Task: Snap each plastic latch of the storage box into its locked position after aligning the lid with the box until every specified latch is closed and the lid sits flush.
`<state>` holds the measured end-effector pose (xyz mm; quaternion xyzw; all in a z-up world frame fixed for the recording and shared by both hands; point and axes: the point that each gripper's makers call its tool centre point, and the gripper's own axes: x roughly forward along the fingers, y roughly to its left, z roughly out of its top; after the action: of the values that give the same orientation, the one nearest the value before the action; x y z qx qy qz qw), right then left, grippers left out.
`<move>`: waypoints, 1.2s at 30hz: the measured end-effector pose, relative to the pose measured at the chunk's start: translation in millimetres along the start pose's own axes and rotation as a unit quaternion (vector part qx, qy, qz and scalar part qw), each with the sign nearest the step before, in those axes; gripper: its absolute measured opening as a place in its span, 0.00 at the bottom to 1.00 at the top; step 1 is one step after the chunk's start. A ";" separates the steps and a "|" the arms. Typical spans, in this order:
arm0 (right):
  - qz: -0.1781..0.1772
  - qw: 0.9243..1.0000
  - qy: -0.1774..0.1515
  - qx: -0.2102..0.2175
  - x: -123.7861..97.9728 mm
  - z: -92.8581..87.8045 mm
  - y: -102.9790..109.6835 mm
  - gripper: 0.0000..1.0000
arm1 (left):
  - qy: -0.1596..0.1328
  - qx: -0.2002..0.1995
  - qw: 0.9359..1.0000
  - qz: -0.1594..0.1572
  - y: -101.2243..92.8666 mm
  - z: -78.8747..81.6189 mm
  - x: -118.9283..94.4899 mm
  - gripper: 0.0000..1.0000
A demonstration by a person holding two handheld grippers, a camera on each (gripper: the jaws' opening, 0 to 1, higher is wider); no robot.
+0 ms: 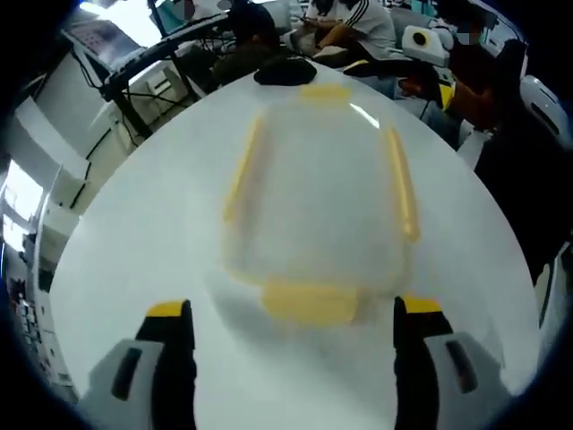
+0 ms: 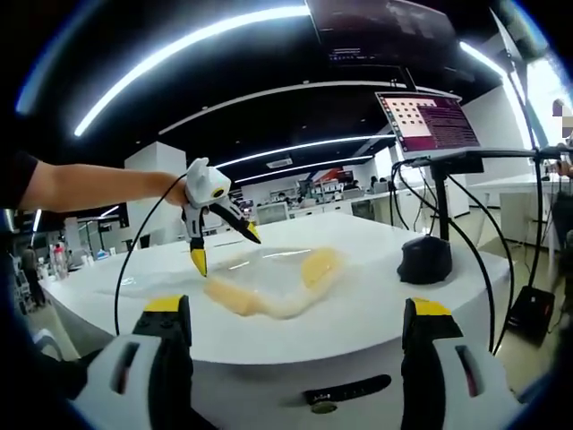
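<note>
Left gripper (image 1: 294, 327) jaws wide, empty, w/ the near yellow latch (image 1: 309, 300) of the clear plastic storage box (image 1: 318, 197) between them on the round white table (image 1: 134, 242). Right gripper (image 2: 295, 331) also wide, empty, off the table edge. Risk: lid not flush yet, so pressing one latch could tilt it or slide the light box.

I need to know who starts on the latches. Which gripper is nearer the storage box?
Left. The left gripper hovers open just above the storage box; the right gripper, also open, sits back off the table edge.

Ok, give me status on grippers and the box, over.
Left gripper open, above the storage box. Right gripper open, off the table edge. Near yellow latch ahead of left gripper. Black object on table, apart from box.
</note>
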<state>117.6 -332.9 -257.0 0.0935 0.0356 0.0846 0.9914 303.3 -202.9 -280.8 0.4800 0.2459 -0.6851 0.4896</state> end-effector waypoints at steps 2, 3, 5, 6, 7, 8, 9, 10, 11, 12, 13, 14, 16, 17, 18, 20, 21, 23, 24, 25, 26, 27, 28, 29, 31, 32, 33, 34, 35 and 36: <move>-0.001 1.000 0.001 0.000 -1.0 -1.0 -0.4 0.99 | 0.002 0.003 1.000 -0.001 -3.3 -0.3 1.6 0.91; -0.001 1.000 0.001 -0.001 -1.4 -1.2 -0.6 0.99 | 0.005 0.006 1.000 -0.001 -5.1 -1.2 2.6 0.91; -0.001 1.000 0.001 0.000 -2.1 -1.6 -0.7 0.99 | 0.009 0.010 1.000 -0.004 -8.3 -1.8 3.7 0.91; -0.001 1.000 0.001 0.000 -2.3 -1.8 -0.9 0.99 | 0.009 0.013 1.000 -0.004 -9.5 -1.2 3.9 0.91; -0.001 1.000 0.002 0.000 -2.4 -2.1 -1.3 0.99 | 0.009 0.015 1.000 -0.004 -10.0 -1.0 4.0 0.91; -0.001 1.000 0.002 0.000 -2.5 -2.4 -1.6 0.99 | 0.009 0.015 1.000 -0.003 -10.1 -0.7 4.1 0.91; -0.001 1.000 0.003 0.000 -2.5 -2.7 -1.8 0.99 | 0.009 0.013 1.000 -0.002 -10.6 -0.4 4.6 0.90; -0.001 1.000 0.004 0.000 -2.8 -3.1 -2.4 0.99 | 0.011 0.012 1.000 -0.002 -12.1 -0.4 5.1 0.91; -0.002 1.000 0.004 0.000 -3.3 -3.2 -3.2 0.99 | 0.011 0.013 1.000 -0.003 -13.9 0.1 5.1 0.90; -0.003 1.000 0.003 0.000 -3.9 -3.2 -4.1 0.99 | 0.011 0.015 1.000 -0.003 -15.1 0.7 5.1 0.91; -0.003 1.000 0.003 0.000 -4.5 -3.0 -4.9 0.99 | 0.012 0.015 1.000 -0.002 -15.9 1.5 5.2 0.90; -0.004 1.000 0.003 0.001 -5.2 -2.9 -5.8 0.99 | 0.012 0.015 1.000 -0.002 -5.8 0.3 4.6 0.90; -0.006 1.000 0.003 0.001 -5.9 -2.9 -6.7 0.99 | 0.012 0.017 1.000 -0.004 -6.1 0.9 4.9 0.90; -0.006 1.000 0.003 0.001 -6.1 -2.8 -6.9 0.99 | 0.012 0.017 1.000 -0.005 -7.2 1.2 5.1 0.89; -0.007 1.000 0.003 0.001 -6.3 -2.7 -7.1 0.99 | 0.012 0.018 1.000 -0.007 -8.4 1.5 5.4 0.89; -0.007 1.000 0.003 0.001 -6.7 -2.6 -6.9 0.99 | 0.011 0.019 1.000 -0.010 -10.7 2.6 6.2 0.88; -0.007 1.000 0.003 0.001 -6.9 -2.5 -6.8 0.99 | 0.011 0.019 1.000 -0.012 -11.8 3.1 6.7 0.88; -0.006 1.000 0.003 0.002 -6.6 -2.7 -5.9 0.99 | 0.011 0.019 1.000 -0.013 -13.6 4.2 7.6 0.88; -0.005 1.000 0.003 0.002 -6.4 -2.8 -5.5 0.99 | 0.011 0.019 1.000 -0.015 -14.7 4.3 7.6 0.87; -0.003 1.000 0.003 0.004 -6.1 -2.8 -4.8 0.99 | 0.011 0.019 1.000 -0.017 -14.4 4.0 7.6 0.87; -0.002 1.000 0.002 0.005 -5.9 -2.6 -4.4 0.99 | 0.011 0.019 1.000 -0.019 -11.3 3.2 7.3 0.86; -0.002 1.000 0.002 0.006 -5.4 -2.7 -4.3 0.99 | 0.010 0.018 1.000 -0.021 -9.0 2.8 7.5 0.86; -0.002 1.000 0.003 0.006 -5.1 -3.1 -4.2 0.99 | 0.010 0.016 1.000 -0.022 -3.0 1.5 7.6 0.86; -0.002 1.000 0.003 0.007 -4.6 -3.6 -4.1 0.99 | 0.010 0.014 1.000 -0.024 -1.8 1.3 7.8 0.86; -0.001 1.000 0.004 0.007 -4.3 -4.0 -4.2 0.99 | 0.012 0.017 0.999 -0.026 -1.6 1.8 8.1 0.86; -0.001 1.000 0.004 0.007 -4.4 -4.1 -4.5 0.99 | 0.012 0.020 0.999 -0.027 -1.5 2.5 8.4 0.85; -0.001 1.000 0.004 0.006 -4.4 -4.0 -5.2 0.99 | 0.012 0.021 0.999 -0.028 -1.3 2.8 8.6 0.85; -0.002 1.000 0.003 0.007 -4.4 -3.8 -6.0 0.99 | 0.013 0.021 0.999 -0.029 -1.1 2.9 8.8 0.84; -0.002 1.000 0.003 0.008 -4.6 -3.5 -6.9 0.99 | 0.013 0.022 0.999 -0.030 -1.0 3.0 9.0 0.84; -0.003 1.000 0.003 0.008 -4.8 -3.1 -7.5 0.99 | 0.014 0.023 0.999 -0.031 -0.7 3.1 9.1 0.84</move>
<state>113.9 -340.4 -261.3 0.1010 0.0394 0.0819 0.9907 300.8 -209.0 -287.8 0.4926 0.2515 -0.6987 0.4538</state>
